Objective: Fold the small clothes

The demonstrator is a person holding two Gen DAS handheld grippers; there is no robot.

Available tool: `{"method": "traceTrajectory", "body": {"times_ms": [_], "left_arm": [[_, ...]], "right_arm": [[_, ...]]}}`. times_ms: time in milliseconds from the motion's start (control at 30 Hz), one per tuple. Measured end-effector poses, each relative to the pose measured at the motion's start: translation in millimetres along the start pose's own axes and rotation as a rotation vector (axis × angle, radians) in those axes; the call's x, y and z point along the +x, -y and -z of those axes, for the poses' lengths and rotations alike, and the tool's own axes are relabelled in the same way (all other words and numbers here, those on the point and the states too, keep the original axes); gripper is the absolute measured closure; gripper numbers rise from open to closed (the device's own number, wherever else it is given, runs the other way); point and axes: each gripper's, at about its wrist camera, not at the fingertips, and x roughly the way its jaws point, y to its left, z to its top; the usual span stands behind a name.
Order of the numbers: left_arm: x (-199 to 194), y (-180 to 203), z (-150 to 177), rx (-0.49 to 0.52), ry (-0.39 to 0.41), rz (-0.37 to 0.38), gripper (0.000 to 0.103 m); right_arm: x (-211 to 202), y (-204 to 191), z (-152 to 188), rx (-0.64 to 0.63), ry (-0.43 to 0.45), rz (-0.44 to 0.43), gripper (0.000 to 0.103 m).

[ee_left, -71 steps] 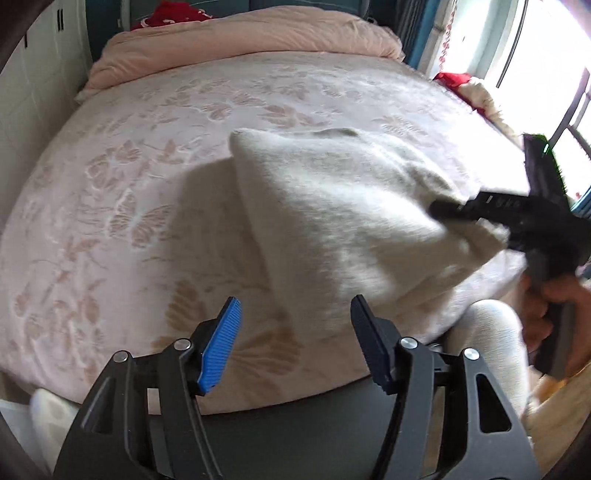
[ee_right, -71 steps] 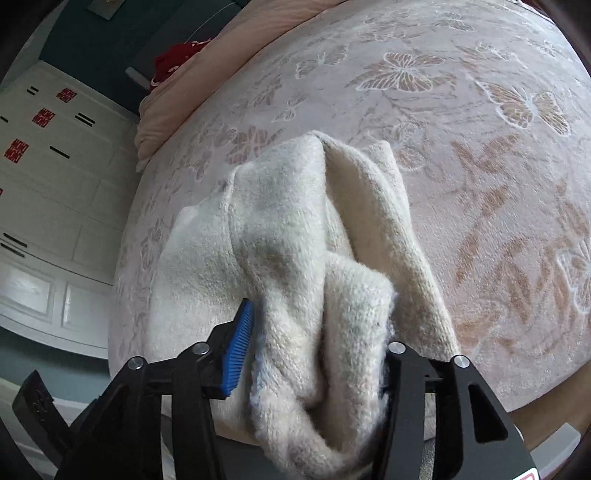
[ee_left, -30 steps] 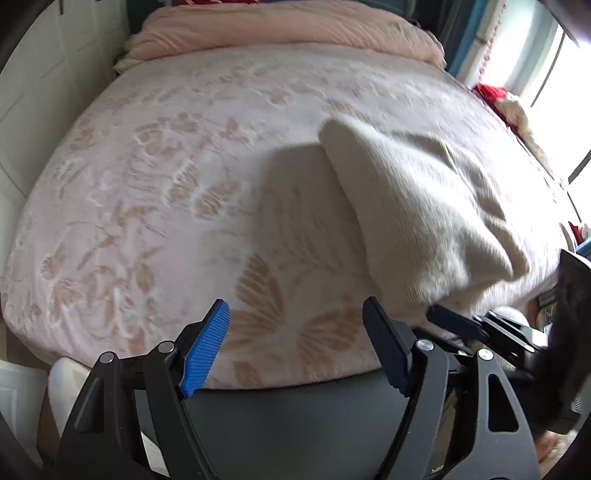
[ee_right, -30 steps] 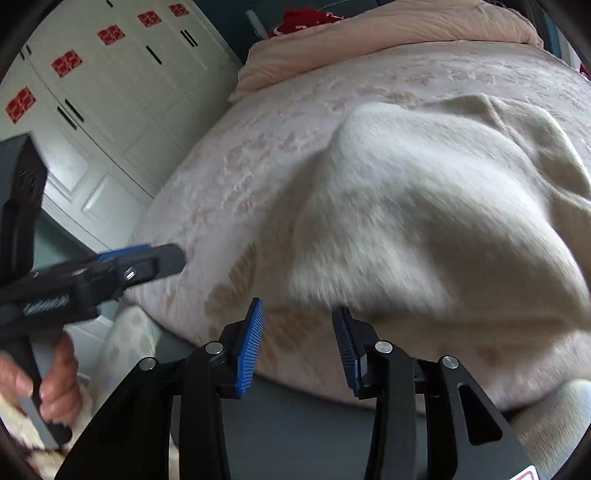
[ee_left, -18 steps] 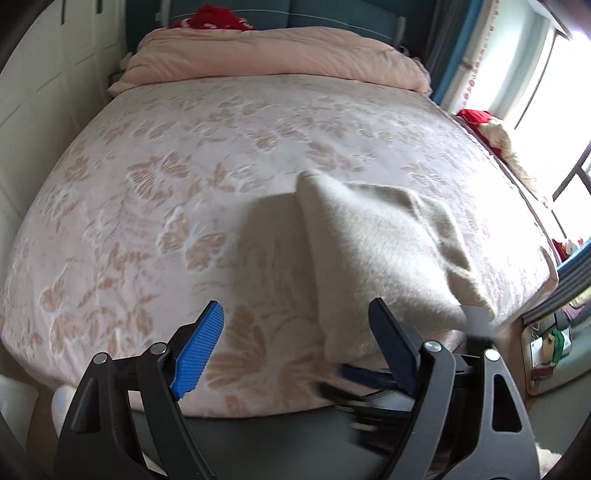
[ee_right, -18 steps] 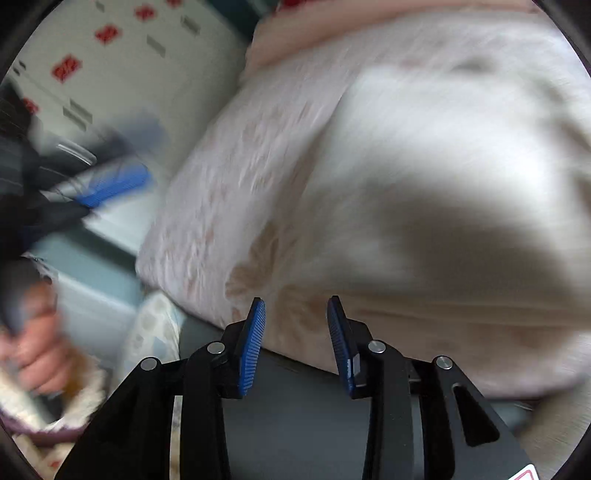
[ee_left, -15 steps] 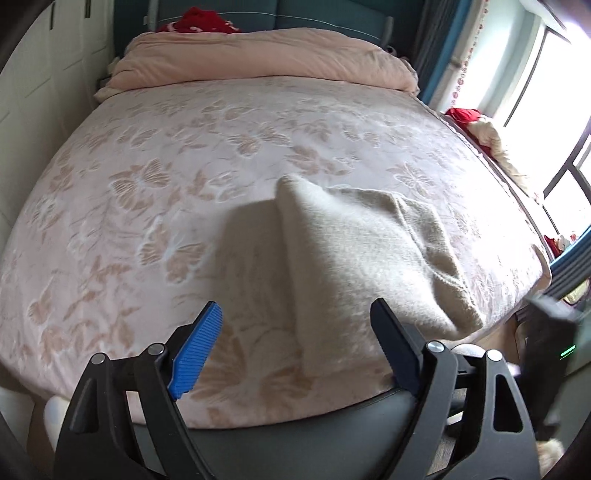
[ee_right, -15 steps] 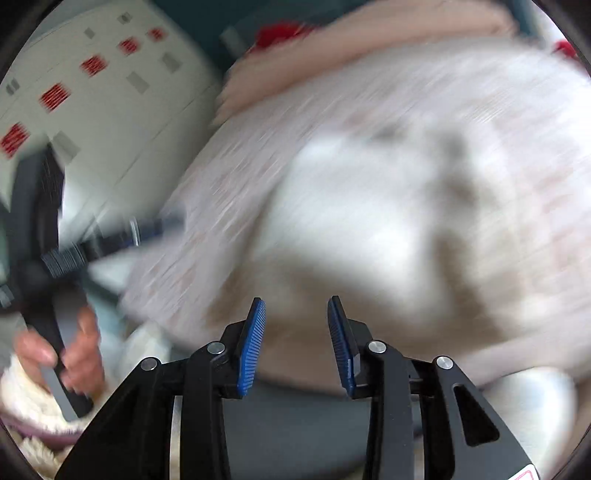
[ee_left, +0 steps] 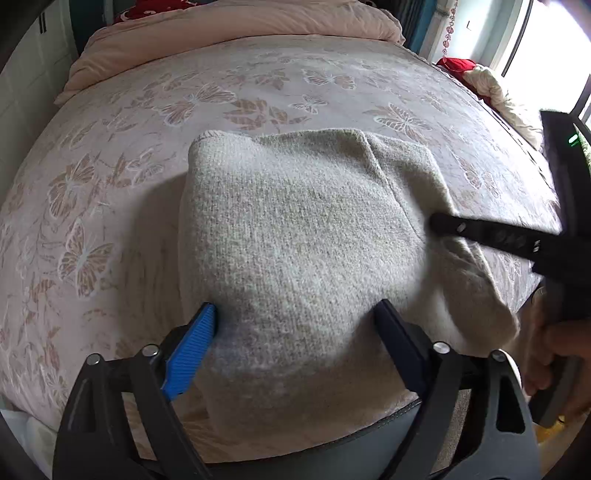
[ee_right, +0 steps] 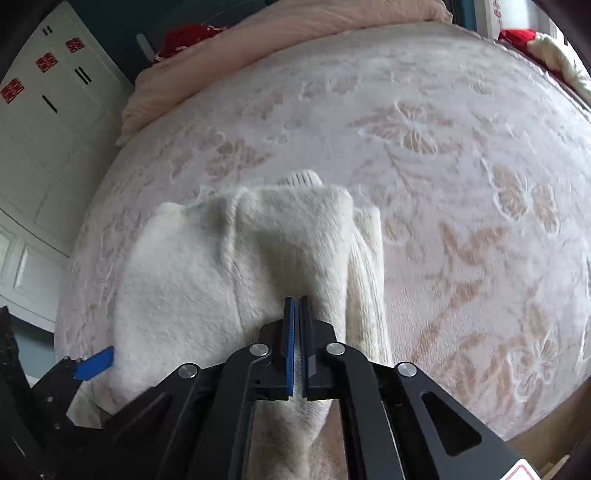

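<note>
Right claw [ee_right: 295, 306] pinches sweater [ee_left: 295, 236], hiding its edge.

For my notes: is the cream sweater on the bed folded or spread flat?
Folded: the cream sweater forms a compact bundle with layers overlapping along its right side.

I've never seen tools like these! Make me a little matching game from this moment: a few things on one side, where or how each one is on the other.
Things:
1. left tool
2. right tool
3. sweater
4. quilt

States:
a. rolled at the far end of the bed
b. shut, pressing on the knit
c. lying folded on the butterfly bedspread
d. open, fingers either side of the knit

Pairs: 1-d, 2-b, 3-c, 4-a
</note>
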Motion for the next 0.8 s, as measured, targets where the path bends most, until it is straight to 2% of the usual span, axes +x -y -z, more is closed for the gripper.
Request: {"method": "traceTrajectory", "body": {"times_ms": [67,100,133,200,267,333,433,533,567,633,667,800], "left_arm": [[3,-1,-1,-0.005,-0.009,-0.003,0.015],[3,0,-1,0.0,-0.012,-0.008,0.014],[3,2,-1,0.003,-0.014,-0.012,0.014],[3,3,-2,0.005,-0.018,-0.016,0.013],[3,3,-2,0.002,-0.019,-0.014,0.013],[4,3,-2,0.003,-0.02,-0.015,0.012],[5,5,-2,0.009,-0.021,-0.024,0.012],[6,6,-3,0.021,-0.02,-0.023,0.011],[6,8,-3,0.025,-0.019,-0.024,0.011],[8,11,-4,0.035,-0.018,-0.032,0.011],[9,13,-4,0.041,-0.017,-0.042,0.01],[12,17,-2,0.061,-0.018,-0.066,0.009]], "right_arm": [[1,-7,-5,-0.026,0.012,0.04,0.08],[5,-8,-10,-0.036,0.021,0.074,0.064],[13,-7,-15,-0.044,0.025,0.126,0.06],[26,-3,-17,-0.042,-0.001,0.177,0.06],[37,2,-12,-0.009,-0.035,0.139,0.059],[38,7,-9,0.011,-0.028,0.084,0.09],[16,9,-19,0.056,0.038,0.011,0.092],[5,11,-30,0.056,0.088,-0.004,0.092],[16,14,-30,0.046,0.061,0.025,0.092],[58,21,-22,0.008,-0.066,0.085,0.089],[58,23,-19,0.014,-0.051,0.076,0.088],[-5,17,-16,0.043,0.051,0.012,0.086]]}}
